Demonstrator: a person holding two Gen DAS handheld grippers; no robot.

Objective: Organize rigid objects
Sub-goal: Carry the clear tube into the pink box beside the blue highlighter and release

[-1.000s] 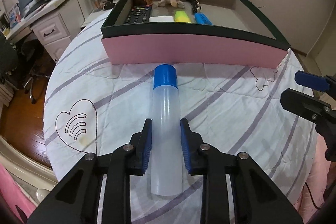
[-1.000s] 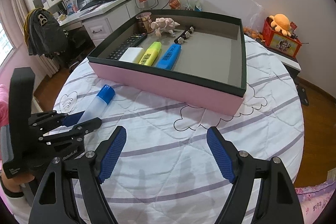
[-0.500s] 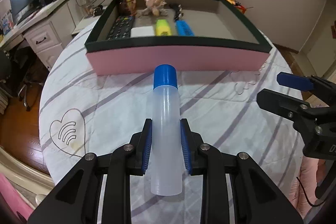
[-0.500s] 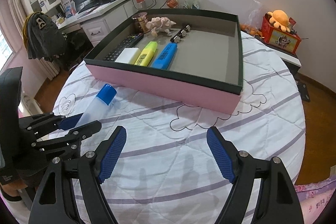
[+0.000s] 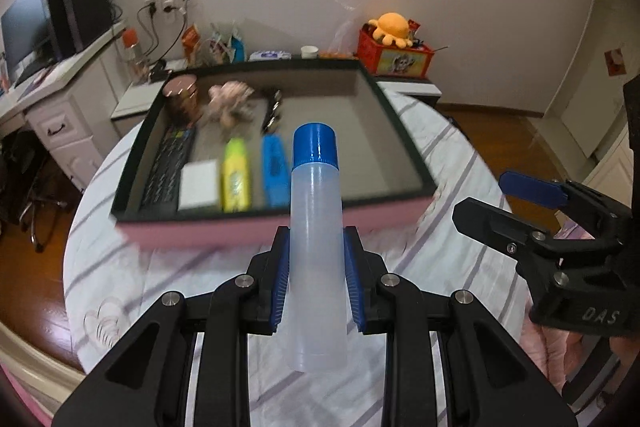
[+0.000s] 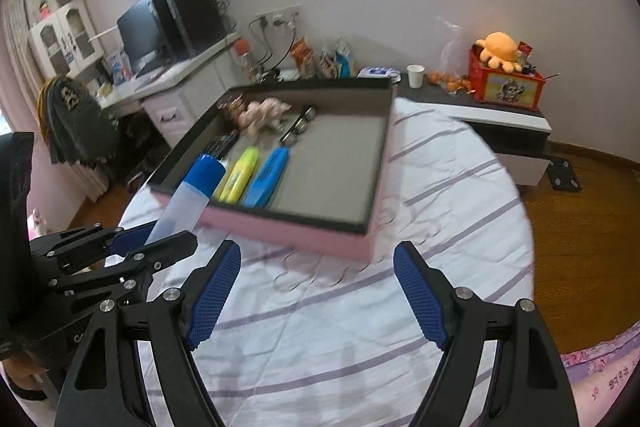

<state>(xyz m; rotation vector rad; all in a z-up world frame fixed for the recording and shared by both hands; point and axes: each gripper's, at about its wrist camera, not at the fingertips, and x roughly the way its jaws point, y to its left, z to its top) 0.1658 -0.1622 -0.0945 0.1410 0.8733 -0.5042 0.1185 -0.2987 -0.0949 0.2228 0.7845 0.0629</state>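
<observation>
On round table (image 6: pixel 460 211), under striped white cloth: pink box (image 5: pixel 276 227) with dark rim, holding remote (image 5: pixel 168 167), white block (image 5: pixel 199 185), yellow highlighter (image 5: pixel 236 175), blue highlighter (image 5: pixel 275 173), pink plush (image 5: pixel 230 103), copper tin (image 5: pixel 181 99); above near wall of box, off cloth: translucent bottle (image 5: pixel 316 247) with blue cap, clamped in left gripper (image 5: pixel 316 283); at right: right gripper (image 6: pixel 316 291), spread wide, holding nothing.
</observation>
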